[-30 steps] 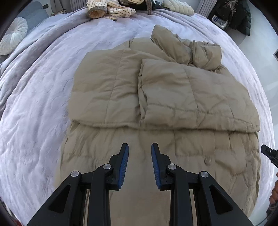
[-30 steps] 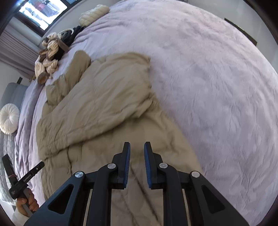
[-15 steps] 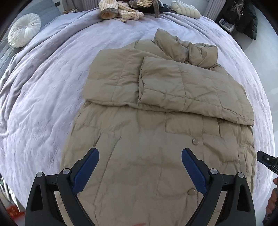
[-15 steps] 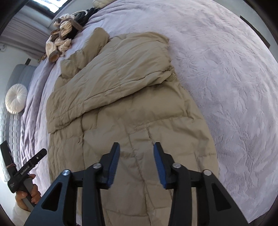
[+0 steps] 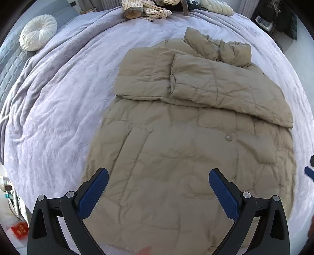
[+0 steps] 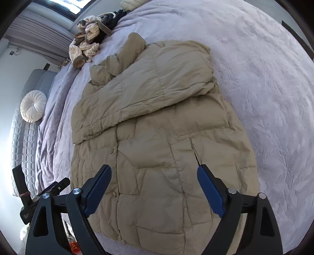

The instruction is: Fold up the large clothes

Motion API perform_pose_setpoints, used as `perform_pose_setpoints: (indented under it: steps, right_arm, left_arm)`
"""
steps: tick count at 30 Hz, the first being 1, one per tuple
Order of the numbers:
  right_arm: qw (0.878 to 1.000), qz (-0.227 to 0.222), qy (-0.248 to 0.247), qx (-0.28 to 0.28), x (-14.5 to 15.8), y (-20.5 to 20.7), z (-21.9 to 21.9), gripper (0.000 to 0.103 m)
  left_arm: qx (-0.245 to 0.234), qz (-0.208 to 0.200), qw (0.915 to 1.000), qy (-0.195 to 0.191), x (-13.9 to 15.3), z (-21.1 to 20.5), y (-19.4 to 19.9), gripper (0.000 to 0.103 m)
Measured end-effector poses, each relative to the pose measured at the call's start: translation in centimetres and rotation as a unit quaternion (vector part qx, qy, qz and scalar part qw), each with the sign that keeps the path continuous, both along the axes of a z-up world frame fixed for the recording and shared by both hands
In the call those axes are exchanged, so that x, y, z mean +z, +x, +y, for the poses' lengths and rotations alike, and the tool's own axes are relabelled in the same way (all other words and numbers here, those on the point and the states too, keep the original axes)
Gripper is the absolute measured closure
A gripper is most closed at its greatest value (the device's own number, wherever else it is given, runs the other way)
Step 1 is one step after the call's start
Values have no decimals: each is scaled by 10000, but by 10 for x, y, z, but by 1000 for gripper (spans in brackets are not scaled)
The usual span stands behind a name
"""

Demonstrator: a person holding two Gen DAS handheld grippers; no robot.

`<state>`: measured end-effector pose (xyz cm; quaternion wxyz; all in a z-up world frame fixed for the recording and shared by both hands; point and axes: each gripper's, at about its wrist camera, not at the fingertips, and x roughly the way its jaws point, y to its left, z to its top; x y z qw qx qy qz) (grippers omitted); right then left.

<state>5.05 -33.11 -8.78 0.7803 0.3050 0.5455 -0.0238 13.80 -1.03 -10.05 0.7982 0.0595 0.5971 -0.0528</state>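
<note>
— Hovering over what, in the left wrist view?
— The left gripper (image 5: 158,181) is opening wide, grasping nothing, above the tan quilted puffer coat (image 5: 188,137) lying on the lilac bedspread (image 5: 58,109).
— And the right wrist view?
— The right gripper (image 6: 154,178) is opening too, empty, over that coat's (image 6: 157,137) hem.

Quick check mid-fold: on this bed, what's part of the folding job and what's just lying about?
Job:
- tan puffer coat, sleeves folded across its upper half
- left gripper and right gripper, both opening, nothing between the jaws

Lying about:
- round white cushion
- striped clothes heap at the far edge
- lilac bedspread
</note>
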Motion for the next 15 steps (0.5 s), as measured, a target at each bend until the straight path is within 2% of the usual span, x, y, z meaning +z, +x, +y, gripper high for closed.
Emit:
perform_pose_setpoints:
  steps: [2, 5, 9, 15]
  right_arm:
    - [10000, 41, -25, -43, 1, -5, 5, 0]
    - [9994, 269, 59, -212, -3, -19, 14, 0]
    - [9981, 468, 60, -387, -7, -39, 29, 0]
    - [9950, 593, 341, -728, -14, -67, 57, 0]
  left_arm:
    - [-28, 85, 10000, -10, -7, 6, -2, 0]
    - [-156, 416, 9987, -241, -20, 18, -8, 0]
    - [-198, 587, 9968, -498, -20, 40, -22, 0]
    - [-190, 649, 9962, -548, -15, 84, -46, 0]
